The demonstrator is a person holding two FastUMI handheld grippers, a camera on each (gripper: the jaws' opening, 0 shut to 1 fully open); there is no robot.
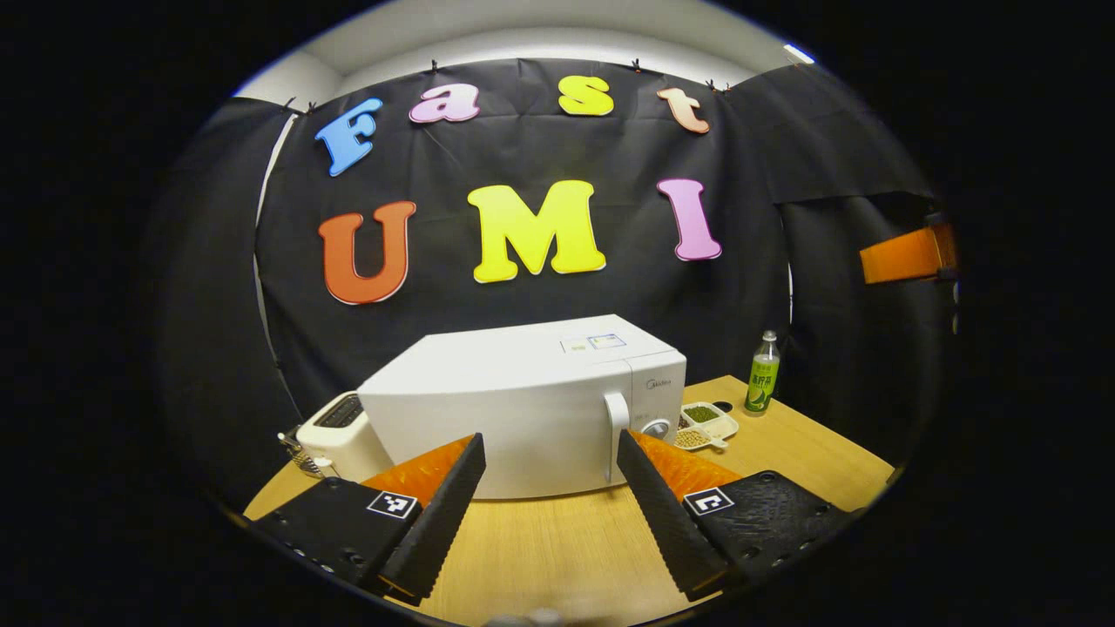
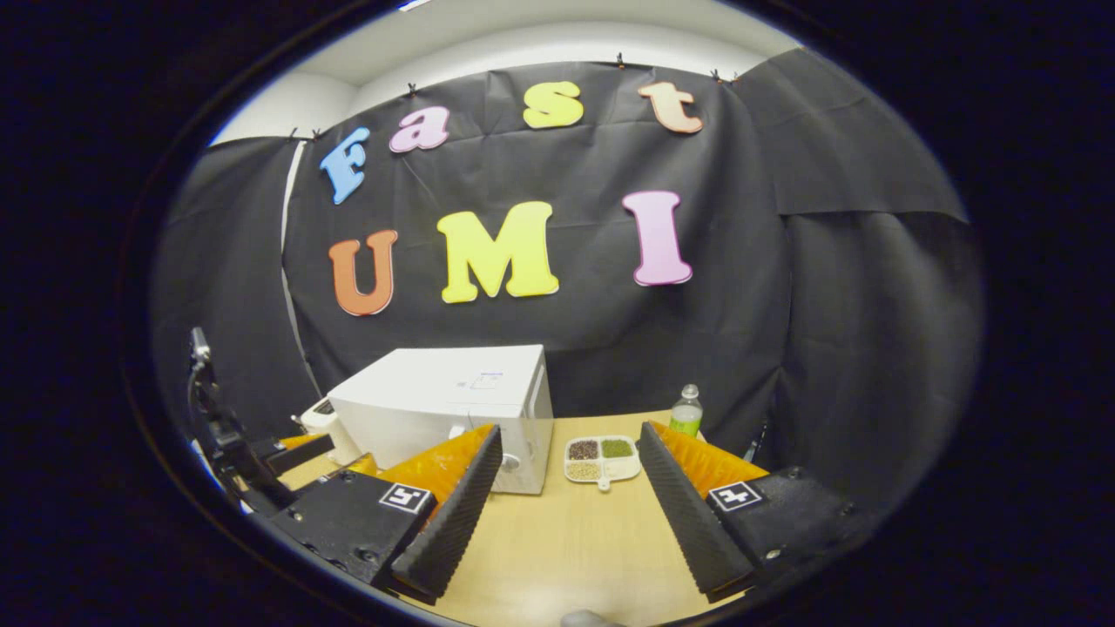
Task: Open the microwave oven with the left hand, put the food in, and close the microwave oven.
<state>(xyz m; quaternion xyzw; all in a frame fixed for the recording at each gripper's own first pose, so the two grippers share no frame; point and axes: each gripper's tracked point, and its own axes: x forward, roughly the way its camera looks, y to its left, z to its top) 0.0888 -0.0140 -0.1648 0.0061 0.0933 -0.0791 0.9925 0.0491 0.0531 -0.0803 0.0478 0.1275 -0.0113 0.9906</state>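
Both claws stand wide apart at the jaws and hold nothing: the left claw (image 1: 549,514) points at the microwave oven (image 1: 523,401), and the right claw (image 2: 566,522) points at the food tray (image 2: 601,459). From the left claw the microwave oven lies straight ahead at 12 o'clock, near but not touching, and it sits on the wooden tabletop (image 1: 557,540) with its door shut. Its door handle (image 1: 617,431) is a white upright bar, so its long axis runs from 12 to 6 o'clock, and it shows just beside the inner edge of the left claw's right finger, at about 1 o'clock. I judge that the coming move turns on this: the left claw is the nearer one and must go forward and a little to the right so that the upright bar comes between its fingers. From the right claw the food tray is ahead at 12 o'clock, between the fingers in the picture but farther off on the tabletop, just beside the oven's right end. A green bottle (image 1: 762,373) stands behind the tray, and a white toaster (image 1: 335,435) is at the oven's other end. The lower end of the handle and the knob (image 1: 655,428) beside it are partly cut off by the finger, and I cannot tell what each tray compartment holds.
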